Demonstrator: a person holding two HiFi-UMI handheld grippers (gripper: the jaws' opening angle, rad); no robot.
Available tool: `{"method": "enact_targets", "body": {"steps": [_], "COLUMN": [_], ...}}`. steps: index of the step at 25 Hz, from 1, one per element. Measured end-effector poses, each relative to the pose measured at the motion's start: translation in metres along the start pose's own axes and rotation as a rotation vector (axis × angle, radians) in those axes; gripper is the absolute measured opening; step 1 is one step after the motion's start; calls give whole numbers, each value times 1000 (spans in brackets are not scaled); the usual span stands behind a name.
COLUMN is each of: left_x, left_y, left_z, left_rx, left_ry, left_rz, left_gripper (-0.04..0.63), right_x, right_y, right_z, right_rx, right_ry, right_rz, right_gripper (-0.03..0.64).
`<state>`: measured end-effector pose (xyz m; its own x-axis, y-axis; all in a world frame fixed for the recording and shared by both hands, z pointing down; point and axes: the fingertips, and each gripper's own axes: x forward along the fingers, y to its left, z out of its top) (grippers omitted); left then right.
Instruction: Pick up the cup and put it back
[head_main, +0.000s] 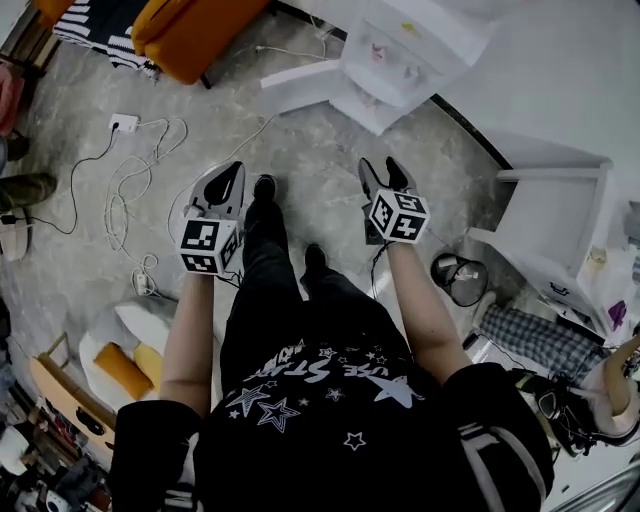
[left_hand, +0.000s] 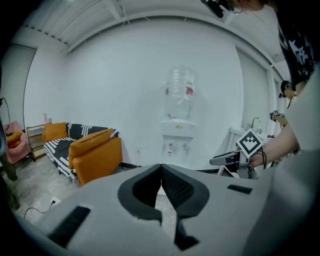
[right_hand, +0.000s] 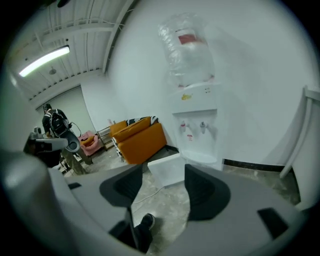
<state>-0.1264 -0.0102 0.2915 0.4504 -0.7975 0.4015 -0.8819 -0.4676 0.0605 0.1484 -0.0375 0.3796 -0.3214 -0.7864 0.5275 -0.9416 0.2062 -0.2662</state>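
Note:
No cup shows in any view. In the head view the person stands on a grey floor and holds both grippers out at waist height. My left gripper (head_main: 224, 184) (left_hand: 161, 166) is shut, its dark pads meeting at the tips with nothing between them. My right gripper (head_main: 385, 173) (right_hand: 163, 175) is open, and only floor shows through the gap between its pads. Both point toward a white water dispenser (left_hand: 181, 131) (right_hand: 196, 115) (head_main: 395, 55) that carries a clear bottle and stands against the white wall.
An orange sofa (head_main: 190, 30) (left_hand: 95, 152) (right_hand: 140, 140) stands at the left. A white box (right_hand: 170, 167) lies on the floor by the dispenser. A power strip with looped cables (head_main: 125, 123) lies left of the feet. White furniture (head_main: 560, 215) and a dark round object (head_main: 458, 275) are at the right.

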Motion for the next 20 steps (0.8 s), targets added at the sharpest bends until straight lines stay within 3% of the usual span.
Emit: {"method": "enact_targets", "body": {"steps": [10,14,20], "left_x": [177,244,326], "left_y": [38,37,64], "left_z": [-44,-85,-171], "left_rx": [30,85,70], "left_ry": [102,117,119], "left_rz": [-230,-350,-386], "left_gripper": [9,9,9], "right_x": [103,171,275], "right_y": [-53,-84,-145], "right_z": [-16,-48,-115], "right_rx": [21,37,53], "right_ry": [47,56,38], "right_rz": [-220,-273,-323], "right_gripper": [239,229,219]}}
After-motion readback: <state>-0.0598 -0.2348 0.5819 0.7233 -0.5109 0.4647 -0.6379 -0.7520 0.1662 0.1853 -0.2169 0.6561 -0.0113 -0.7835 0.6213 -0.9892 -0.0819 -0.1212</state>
